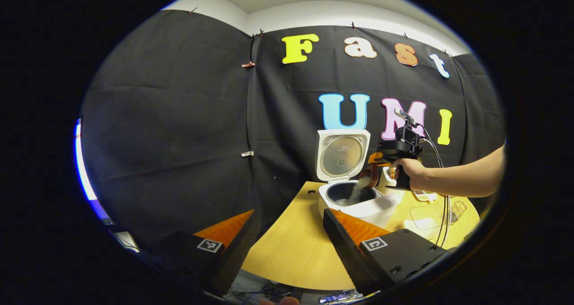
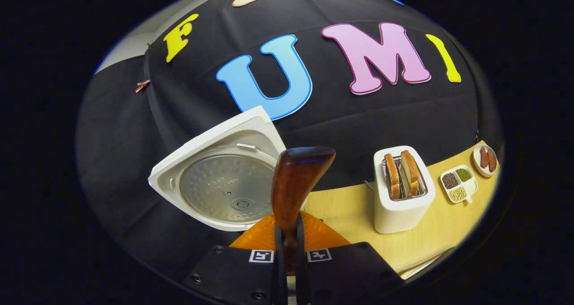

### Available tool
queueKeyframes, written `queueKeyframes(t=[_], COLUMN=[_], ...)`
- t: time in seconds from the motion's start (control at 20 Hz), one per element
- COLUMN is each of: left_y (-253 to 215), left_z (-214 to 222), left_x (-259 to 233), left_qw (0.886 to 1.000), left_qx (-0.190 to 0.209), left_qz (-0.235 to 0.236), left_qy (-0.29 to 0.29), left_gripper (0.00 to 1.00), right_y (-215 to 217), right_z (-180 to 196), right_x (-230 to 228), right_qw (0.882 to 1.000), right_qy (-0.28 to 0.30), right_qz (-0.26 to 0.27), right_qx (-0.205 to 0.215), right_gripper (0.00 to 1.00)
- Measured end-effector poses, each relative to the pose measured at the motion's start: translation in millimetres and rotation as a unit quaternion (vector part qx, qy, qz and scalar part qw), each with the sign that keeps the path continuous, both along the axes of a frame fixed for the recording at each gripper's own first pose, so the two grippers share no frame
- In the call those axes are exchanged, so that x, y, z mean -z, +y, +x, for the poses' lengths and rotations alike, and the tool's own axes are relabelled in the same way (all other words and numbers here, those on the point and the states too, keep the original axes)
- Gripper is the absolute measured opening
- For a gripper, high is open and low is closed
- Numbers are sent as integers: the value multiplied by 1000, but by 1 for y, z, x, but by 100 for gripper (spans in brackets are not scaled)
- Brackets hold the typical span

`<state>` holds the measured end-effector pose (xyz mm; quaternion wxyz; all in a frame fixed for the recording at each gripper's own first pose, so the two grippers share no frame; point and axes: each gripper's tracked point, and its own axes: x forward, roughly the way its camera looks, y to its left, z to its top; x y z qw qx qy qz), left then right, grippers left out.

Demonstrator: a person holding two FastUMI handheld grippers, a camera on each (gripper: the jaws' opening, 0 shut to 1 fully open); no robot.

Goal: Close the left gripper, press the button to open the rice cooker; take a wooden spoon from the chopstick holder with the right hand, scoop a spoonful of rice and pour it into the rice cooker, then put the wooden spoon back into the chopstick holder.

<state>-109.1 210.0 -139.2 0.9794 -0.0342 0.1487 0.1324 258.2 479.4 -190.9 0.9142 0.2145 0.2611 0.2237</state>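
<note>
A: Right tool [image 2: 287, 246] state?
B: Clamped on the wooden spoon [image 2: 296, 179], both fingers pressing the handle. Spoon sticks straight out ahead of it, bowl end farthest from the tool.

A: Rice cooker?
B: Lid [image 2: 219, 179] is up, just ahead-left of the right tool in the right gripper view. In the left gripper view the rice cooker [image 1: 358, 204] sits on the table [image 1: 291, 246], ahead and slightly right of the left tool [image 1: 287, 237].

A: Left tool?
B: Fingers spread wide, holding nothing, well apart from the cooker.

A: Rice?
B: Left gripper view shows the right tool [image 1: 374, 161] held by a hand [image 1: 412, 172] just above the pot, spoon tipped, rice [image 1: 356, 190] falling into the pot.

A: Other stuff?
B: Toaster [image 2: 401, 190] with bread, ahead-right of the right tool; sectioned dish [image 2: 458, 184] and small plate [image 2: 485, 159] farther right.
</note>
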Motion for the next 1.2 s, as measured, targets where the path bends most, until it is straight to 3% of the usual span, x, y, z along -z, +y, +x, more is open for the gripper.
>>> queueKeyframes(t=[0.3, 0.55, 0.85, 0.95, 1.0, 1.2], left_y=[-1, -3, -4, -3, -3, -1], left_z=[-9, -13, -16, -17, -19, -20], left_x=[15, 21, 21, 20, 19, 18], left_qw=[1000, 1000, 1000, 1000, 1000, 1000], left_qx=[-10, -12, -15, -17, -17, -20], left_qz=[0, -4, -4, -2, 0, -3], left_qy=[16, 23, 24, 25, 25, 23], left_gripper=[97, 97, 97, 97, 97, 97], right_y=[26, 46, 71, 80, 84, 105], right_z=[-9, -19, -33, -49, -54, -73], right_x=[-7, -24, -56, -66, -71, -76], right_qw=[992, 969, 920, 900, 889, 844], right_qy=[-81, -163, -274, -307, -325, -385], right_qz=[-70, -140, -214, -235, -246, -284], right_qx=[-68, -121, -179, -201, -211, -243], right_gripper=[12, 12, 12, 7, 12, 12])
